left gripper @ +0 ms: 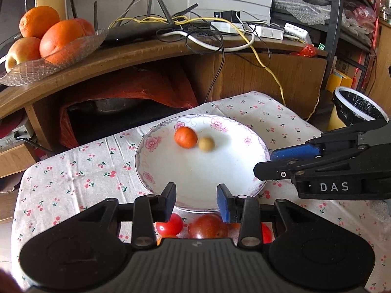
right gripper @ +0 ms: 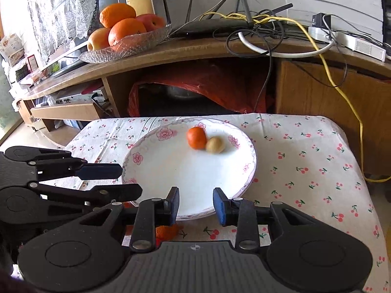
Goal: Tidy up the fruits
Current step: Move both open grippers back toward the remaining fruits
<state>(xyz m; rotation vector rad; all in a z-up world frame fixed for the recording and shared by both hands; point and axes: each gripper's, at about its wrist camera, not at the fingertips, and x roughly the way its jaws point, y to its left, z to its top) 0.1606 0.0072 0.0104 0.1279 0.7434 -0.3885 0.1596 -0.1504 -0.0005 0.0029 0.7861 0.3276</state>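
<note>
plate [left gripper: 171,171] holds small orange fruit [left gripper: 186,137] touching tan round fruit [left gripper: 206,143], both at its far side | glass bowl [left gripper: 80,46] of oranges on shelf behind plate | cherry-print table [left gripper: 73,175] | red tomatoes [left gripper: 207,225] just before plate's near rim, under left claw [left gripper: 196,201] | left claw wide, empty | right claw [right gripper: 195,202] wide, empty, over plate's near rim

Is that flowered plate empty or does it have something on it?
Not empty: the plate holds a small orange fruit and a pale round fruit, touching, near its far side.

Curved wooden shelf unit [right gripper: 185,51] behind the cloth-covered counter [right gripper: 305,156].
On the shelf: router [right gripper: 215,25] and tangled cables; left of it, lace curtain [right gripper: 61,7]; daylight.
</note>
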